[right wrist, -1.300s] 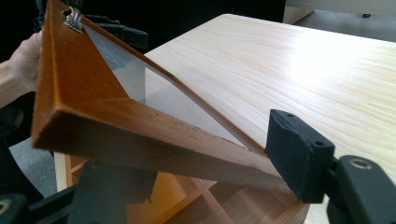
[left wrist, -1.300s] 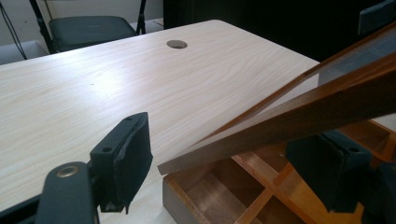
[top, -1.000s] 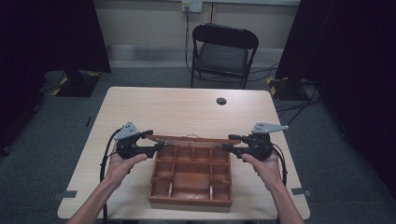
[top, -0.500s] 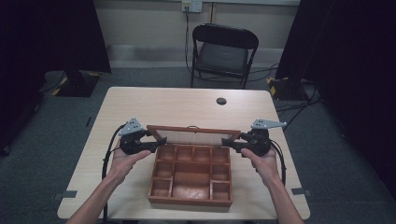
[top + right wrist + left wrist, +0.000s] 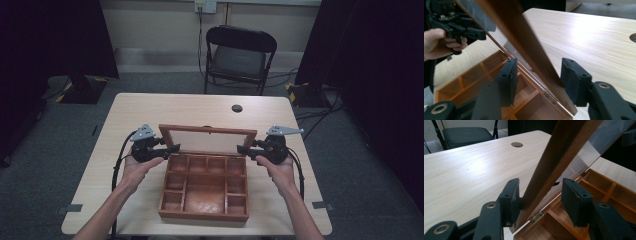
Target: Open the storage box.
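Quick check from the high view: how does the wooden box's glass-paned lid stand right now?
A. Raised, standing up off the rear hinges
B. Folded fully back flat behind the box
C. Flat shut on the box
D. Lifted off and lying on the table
A: the lid stands raised from the rear edge of the box, its compartments uncovered, with the left gripper and right gripper at its two side rails.

Left tongs [image 5: 540, 202] rise from bottom of frame, two black jaws standing apart. Wooden lid frame [image 5: 560, 157] of the box runs diagonally between them, from lower centre to upper right. Left jaw touches the frame's outer face; right jaw stands clear of it, gap visible. Jaws have just been closing with the lid edge between them. Clear lid panel [image 5: 596, 145] at upper right. Brass hinge [image 5: 537, 217] at bottom centre. Open wooden box [image 5: 609, 191] with dividers at lower right. Pale tabletop [image 5: 474, 167] across left, round hole [image 5: 516, 144] near top centre. Black chair [image 5: 464, 133] at upper left.
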A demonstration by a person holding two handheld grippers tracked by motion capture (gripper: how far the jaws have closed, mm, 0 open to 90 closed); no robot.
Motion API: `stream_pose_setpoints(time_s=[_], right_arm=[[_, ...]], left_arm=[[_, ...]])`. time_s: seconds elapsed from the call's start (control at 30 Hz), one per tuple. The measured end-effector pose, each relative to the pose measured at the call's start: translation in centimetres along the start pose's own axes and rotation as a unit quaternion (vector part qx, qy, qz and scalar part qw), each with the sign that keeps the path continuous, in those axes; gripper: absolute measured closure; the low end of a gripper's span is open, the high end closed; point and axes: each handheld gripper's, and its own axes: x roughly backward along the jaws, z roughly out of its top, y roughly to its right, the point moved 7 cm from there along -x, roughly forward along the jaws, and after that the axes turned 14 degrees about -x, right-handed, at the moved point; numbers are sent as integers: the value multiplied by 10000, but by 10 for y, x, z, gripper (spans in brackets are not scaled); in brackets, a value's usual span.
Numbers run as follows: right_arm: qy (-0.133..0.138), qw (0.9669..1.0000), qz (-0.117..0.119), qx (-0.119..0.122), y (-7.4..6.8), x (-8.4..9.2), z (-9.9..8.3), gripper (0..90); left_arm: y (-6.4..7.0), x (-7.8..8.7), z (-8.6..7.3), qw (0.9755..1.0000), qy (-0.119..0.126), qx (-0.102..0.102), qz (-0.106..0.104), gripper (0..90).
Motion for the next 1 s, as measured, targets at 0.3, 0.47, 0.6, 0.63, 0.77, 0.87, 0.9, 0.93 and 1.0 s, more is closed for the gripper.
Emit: stream_pose_setpoints(time_s=[0.3,0.47,0.6,0.63,0.77,0.87,0.9,0.93,1.0], right_arm=[[32,9999,-45,-92,8,-8,1,498],[10,9999,-40,-113,10,-11,1,491],[28,9998,-103,-146,12,-15,2,506],[35,9998,-109,-163,13,-16,2,508],[52,9997,-128,-189,16,-20,1,516],[58,9997,-139,-202,18,-23,1,516],[61,9997,-147,-203,18,-23,1,518],[70,9996,-154,-211,19,-24,1,520],[106,9995,-192,-207,21,-25,2,526]], left_arm=[[-5,-3,1,10000,-16,74,-5,513],[-6,-5,1,9999,9,139,4,520],[-8,-7,0,9999,32,158,21,525],[-9,-7,-1,9999,22,155,36,527],[-11,-9,-2,9998,27,174,27,541],[-12,-10,-4,9998,8,189,25,550],[-13,-11,-5,9998,-32,178,36,552],[-14,-11,-7,9998,-115,151,53,560],[-15,-12,-8,9998,-96,173,43,574]])
